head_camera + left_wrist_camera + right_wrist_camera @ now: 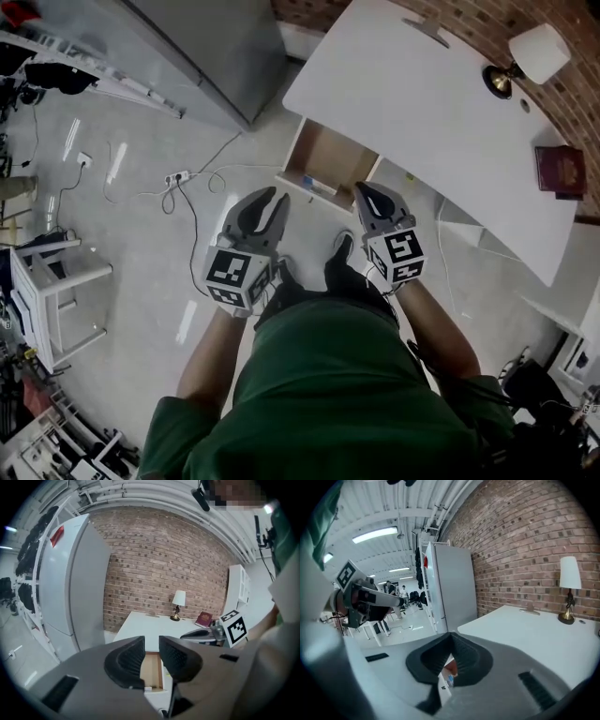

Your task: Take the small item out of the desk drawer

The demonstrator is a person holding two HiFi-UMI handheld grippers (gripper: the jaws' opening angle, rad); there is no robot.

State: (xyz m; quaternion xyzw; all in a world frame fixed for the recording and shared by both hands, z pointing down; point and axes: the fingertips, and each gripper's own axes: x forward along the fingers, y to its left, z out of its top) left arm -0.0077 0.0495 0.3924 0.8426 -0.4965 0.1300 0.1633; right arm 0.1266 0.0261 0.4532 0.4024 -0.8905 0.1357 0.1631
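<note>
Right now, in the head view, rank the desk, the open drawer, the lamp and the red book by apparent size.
1. the desk, by far the largest
2. the open drawer
3. the lamp and the red book look about alike, so I leave them unranked

The person is wearing a green short-sleeved shirt [347,375], with dark shoes [339,267] showing just above the shirt. Also above the shirt, the left gripper [272,202] and right gripper [364,194] are showing grey shells, black ribbed pads [126,660] and cubes [234,272] bearing black-and-white square markers.
</note>
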